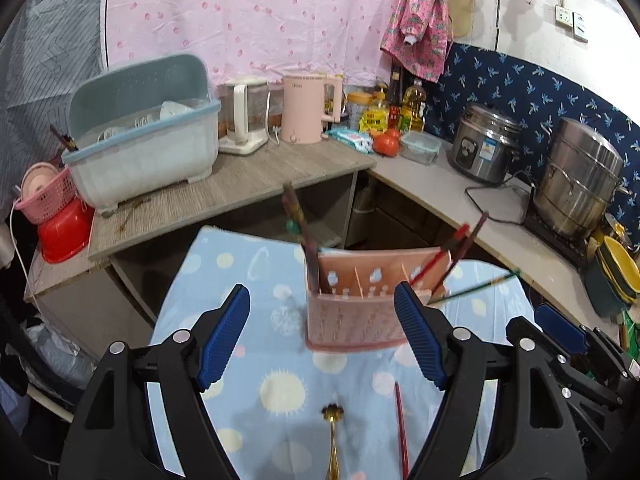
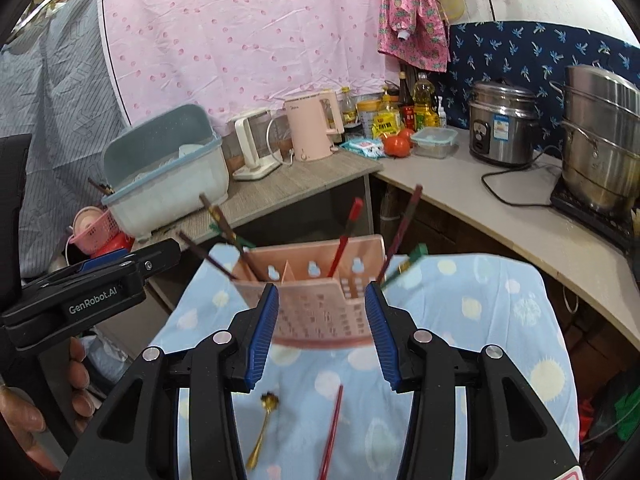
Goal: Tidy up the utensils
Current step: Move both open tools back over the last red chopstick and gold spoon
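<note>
On the blue cloth-covered counter [image 1: 256, 264] patterned with pale suns and clouds, a gold metal spoon [image 1: 333, 440] with a flower-shaped end lay at the near edge, left of a single red chopstick [image 1: 401, 428] lying flat beside it. Beyond both stood the pink perforated plastic utensil holder [image 1: 352, 320], divided into compartments. Dark brown chopsticks [image 1: 304, 236] leaned out of its left compartment; red and brown chopsticks [image 1: 460, 252] leaned out of its right compartment, with a green chopstick [image 1: 480, 286] angled out low at the right end. The left gripper [image 1: 322, 340] hovered above the cloth with its blue-padded fingers [image 1: 224, 336] spread wide and holding nothing. In the right wrist view, the right gripper [image 2: 322, 336] likewise had its fingers [image 2: 262, 336] spread and empty, framing the holder [image 2: 320, 312], with the spoon [image 2: 262, 428] and red chopstick [image 2: 332, 432] below them.
</note>
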Demonstrator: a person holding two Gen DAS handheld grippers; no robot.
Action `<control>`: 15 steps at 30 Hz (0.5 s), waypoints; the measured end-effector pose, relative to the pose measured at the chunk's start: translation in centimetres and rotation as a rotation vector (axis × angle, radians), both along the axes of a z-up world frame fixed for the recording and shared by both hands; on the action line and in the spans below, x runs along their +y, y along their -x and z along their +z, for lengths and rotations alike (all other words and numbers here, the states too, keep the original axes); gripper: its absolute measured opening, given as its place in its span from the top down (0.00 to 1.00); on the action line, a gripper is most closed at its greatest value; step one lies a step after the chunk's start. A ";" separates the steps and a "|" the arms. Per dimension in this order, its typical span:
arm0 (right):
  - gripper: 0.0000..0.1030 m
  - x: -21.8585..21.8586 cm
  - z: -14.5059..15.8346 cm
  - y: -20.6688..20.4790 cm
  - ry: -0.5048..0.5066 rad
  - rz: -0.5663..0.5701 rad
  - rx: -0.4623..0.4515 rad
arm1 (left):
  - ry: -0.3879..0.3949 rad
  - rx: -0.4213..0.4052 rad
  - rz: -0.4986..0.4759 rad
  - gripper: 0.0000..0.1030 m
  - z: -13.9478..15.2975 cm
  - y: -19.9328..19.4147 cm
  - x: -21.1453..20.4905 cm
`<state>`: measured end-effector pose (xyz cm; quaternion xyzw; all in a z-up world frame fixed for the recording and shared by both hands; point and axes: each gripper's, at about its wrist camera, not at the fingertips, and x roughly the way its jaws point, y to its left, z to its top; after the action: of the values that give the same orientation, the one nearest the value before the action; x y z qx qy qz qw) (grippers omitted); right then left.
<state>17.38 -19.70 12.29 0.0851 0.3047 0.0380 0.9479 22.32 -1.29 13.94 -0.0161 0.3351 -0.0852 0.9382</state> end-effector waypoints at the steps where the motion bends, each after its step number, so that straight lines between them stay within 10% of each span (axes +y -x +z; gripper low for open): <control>1: 0.57 0.0 -0.4 0.5 0.004 -0.002 0.007 | 0.002 0.014 0.002 0.31 -0.7 0.5 0.1; 15: 0.57 1.1 -11.0 8.5 0.060 -0.014 0.228 | -0.023 0.250 0.030 0.32 -11.6 6.4 2.0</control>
<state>8.91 -18.64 1.34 0.0626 0.4111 0.0121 0.9094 15.94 0.70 2.32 -0.0210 0.4500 -0.0646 0.8904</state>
